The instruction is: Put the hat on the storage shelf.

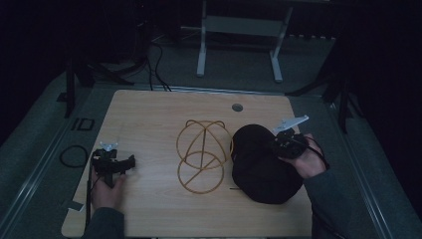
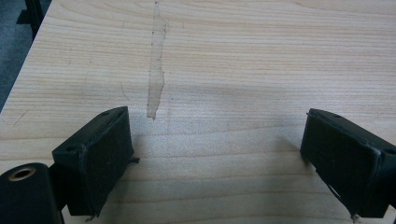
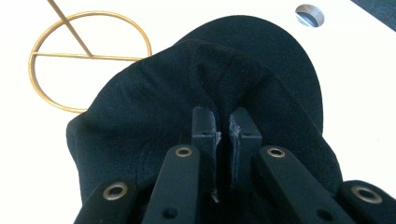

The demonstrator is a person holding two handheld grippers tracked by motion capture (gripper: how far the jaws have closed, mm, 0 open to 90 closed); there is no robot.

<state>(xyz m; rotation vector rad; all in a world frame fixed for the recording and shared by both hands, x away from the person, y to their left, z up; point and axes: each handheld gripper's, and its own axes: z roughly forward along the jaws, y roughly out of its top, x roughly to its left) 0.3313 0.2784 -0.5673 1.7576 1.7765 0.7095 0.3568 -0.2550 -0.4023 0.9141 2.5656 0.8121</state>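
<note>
From the high view, a black cap [image 1: 263, 167] lies on the table [image 1: 149, 119] beside a gold wire stand [image 1: 201, 154], the right gripper [image 1: 278, 144] on it. The left gripper [image 2: 217, 154] has fingers wide apart over bare wood. In the right gripper view, the fingers [image 3: 205, 128] pinch a fold of cap fabric.

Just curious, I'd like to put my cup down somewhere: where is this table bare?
The far strip of the table behind the gold wire stand is bare, as is the near edge in front of it. It is crowded at the right, where the right hand-held gripper pinches the black cap.
</note>
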